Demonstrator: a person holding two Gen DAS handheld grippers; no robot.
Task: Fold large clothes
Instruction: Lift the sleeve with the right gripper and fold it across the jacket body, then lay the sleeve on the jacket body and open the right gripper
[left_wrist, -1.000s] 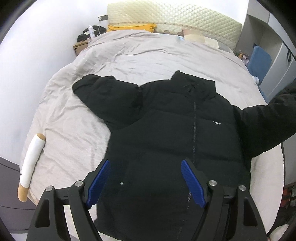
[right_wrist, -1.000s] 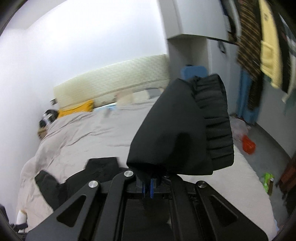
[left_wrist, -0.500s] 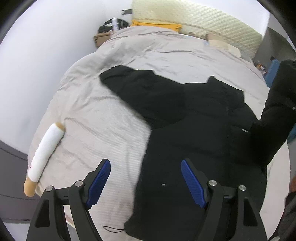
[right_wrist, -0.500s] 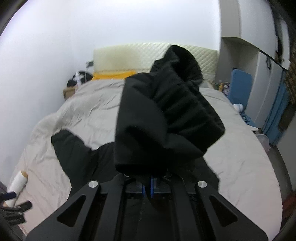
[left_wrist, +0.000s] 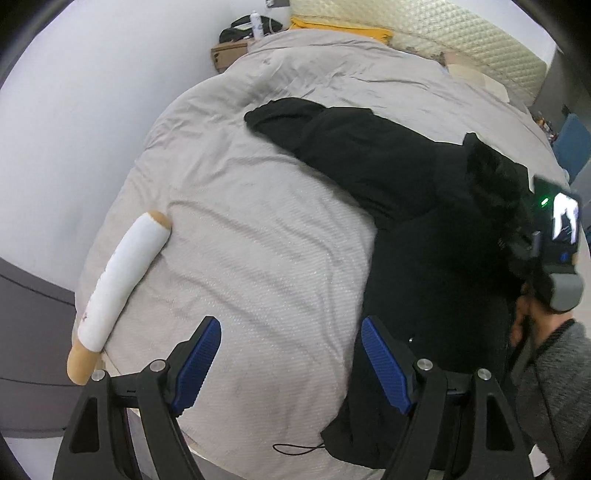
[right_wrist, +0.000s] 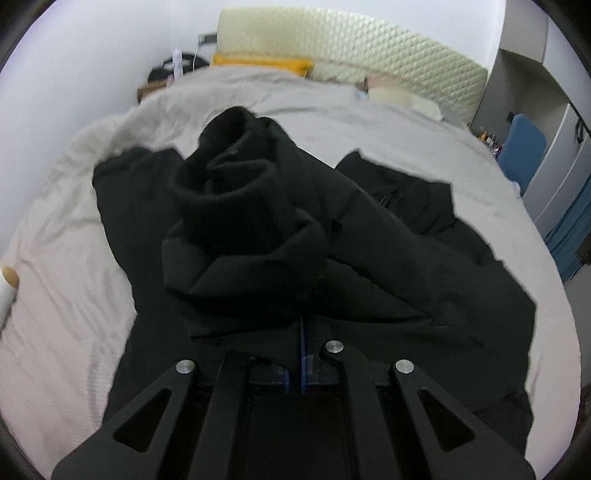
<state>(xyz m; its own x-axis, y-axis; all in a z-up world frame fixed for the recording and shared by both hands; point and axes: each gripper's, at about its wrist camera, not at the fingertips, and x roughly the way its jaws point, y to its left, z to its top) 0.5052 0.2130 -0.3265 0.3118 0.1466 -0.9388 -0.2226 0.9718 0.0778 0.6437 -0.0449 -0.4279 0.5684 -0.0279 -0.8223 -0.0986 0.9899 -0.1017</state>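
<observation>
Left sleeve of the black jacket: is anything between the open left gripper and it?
Nothing visible. Only bare duvet lies between the left gripper and the left sleeve. The white roll sits off at the bed's edge.

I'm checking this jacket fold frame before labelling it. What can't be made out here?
- Right tongs pads: right wrist view, buried under the black sleeve.
- Jacket hem: left wrist view, hidden behind the left tongs.
- Nightstand items: left wrist view, too small to identify.
</observation>
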